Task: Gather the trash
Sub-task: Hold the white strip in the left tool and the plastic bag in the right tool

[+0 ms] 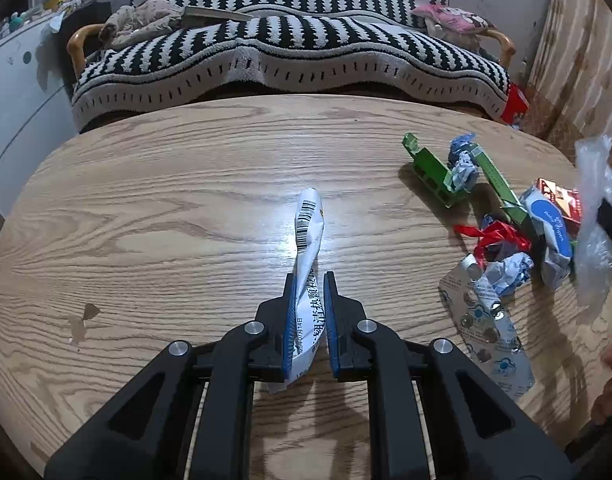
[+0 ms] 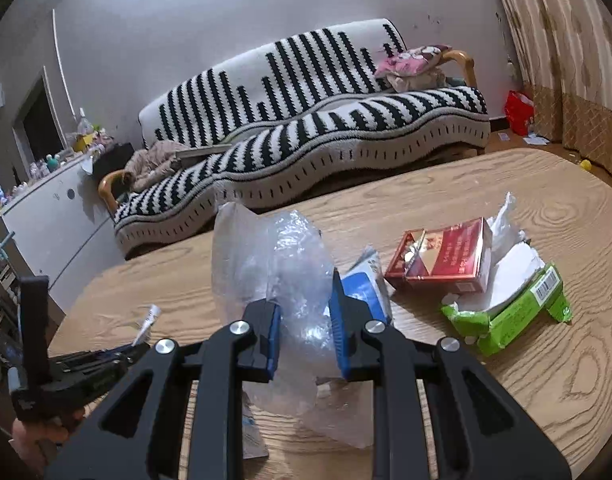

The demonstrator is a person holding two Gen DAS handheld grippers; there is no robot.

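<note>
Plastic bag (image 2: 266,264) is clamped in the right gripper (image 2: 306,312), a white wrapper (image 1: 308,240) in the left gripper (image 1: 309,316); most trash (image 1: 502,220) remains on the table (image 1: 166,200), uncollected.

You get dim indoor light, overhead glare on the table (image 1: 186,184), soft shadows, heavy fisheye bending, dark vignetted corners, slight softness.
</note>
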